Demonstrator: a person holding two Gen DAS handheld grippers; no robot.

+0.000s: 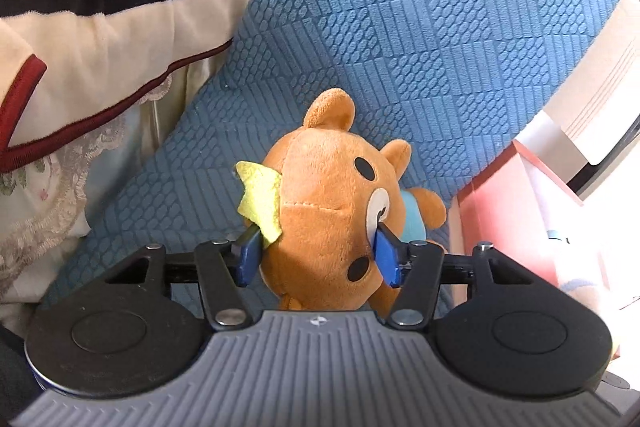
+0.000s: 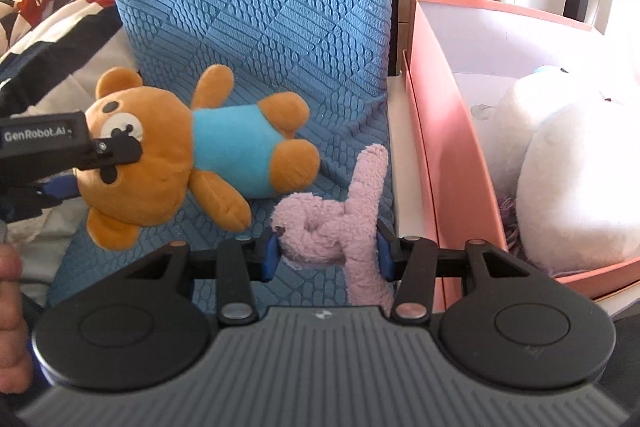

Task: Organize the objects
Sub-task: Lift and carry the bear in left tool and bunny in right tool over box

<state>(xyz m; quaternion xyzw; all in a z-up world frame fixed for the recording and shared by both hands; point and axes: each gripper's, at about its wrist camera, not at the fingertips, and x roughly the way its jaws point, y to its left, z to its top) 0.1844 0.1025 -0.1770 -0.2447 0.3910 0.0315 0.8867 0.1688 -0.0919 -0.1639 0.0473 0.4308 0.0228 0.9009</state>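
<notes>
Both claws are clamped on soft toys — left claw (image 1: 320, 259) squeezing the brown plush bear's (image 1: 332, 203) head, right claw (image 2: 325, 253) pinching the pink fuzzy plush (image 2: 336, 223) — likely bound for the pink cardboard box (image 2: 440, 131).

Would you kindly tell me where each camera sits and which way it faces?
Left wrist: on the left gripper, looking along its jaws at the brown bear they clamp by the head, against the blue cushion.
Right wrist: on the right gripper, facing the cushion; jaws clamp a pink plush, pink box to the right; a hand at the left edge.
Shared: bear, cushion, pink box.
</notes>
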